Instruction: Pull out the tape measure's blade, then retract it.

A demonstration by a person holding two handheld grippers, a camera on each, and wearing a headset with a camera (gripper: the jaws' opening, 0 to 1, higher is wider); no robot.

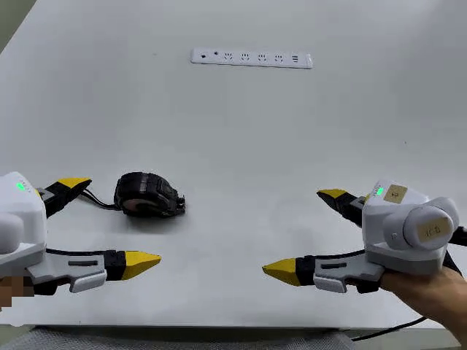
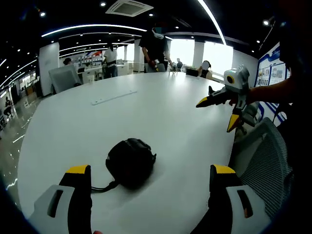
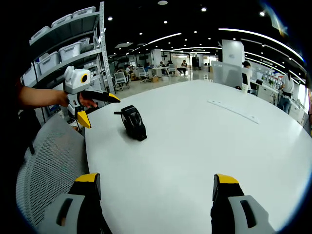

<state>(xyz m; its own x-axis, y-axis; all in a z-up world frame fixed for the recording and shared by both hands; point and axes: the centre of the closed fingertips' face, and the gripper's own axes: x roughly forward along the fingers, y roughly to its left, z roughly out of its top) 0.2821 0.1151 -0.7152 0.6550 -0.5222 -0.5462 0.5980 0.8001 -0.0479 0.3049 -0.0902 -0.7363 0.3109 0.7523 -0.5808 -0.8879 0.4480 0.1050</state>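
Observation:
A black tape measure (image 1: 148, 195) lies on the white table (image 1: 241, 124), its blade fully inside the case and a black wrist strap trailing to its left. My left gripper (image 1: 115, 222) is open at the table's near left, the tape measure (image 2: 129, 161) just ahead of its yellow-tipped fingers (image 2: 78, 170). At the near right my right gripper (image 1: 305, 231) is also open, a good way from the tape measure (image 3: 133, 122). Each gripper shows in the other's view: the right gripper (image 2: 222, 109) and the left gripper (image 3: 97, 108).
A white power strip (image 1: 252, 57) lies far back on the table. The table's near edge runs just below both grippers, with a grey mesh chair (image 1: 190, 340) beneath it. People stand and sit well beyond the table's far side (image 2: 156, 44).

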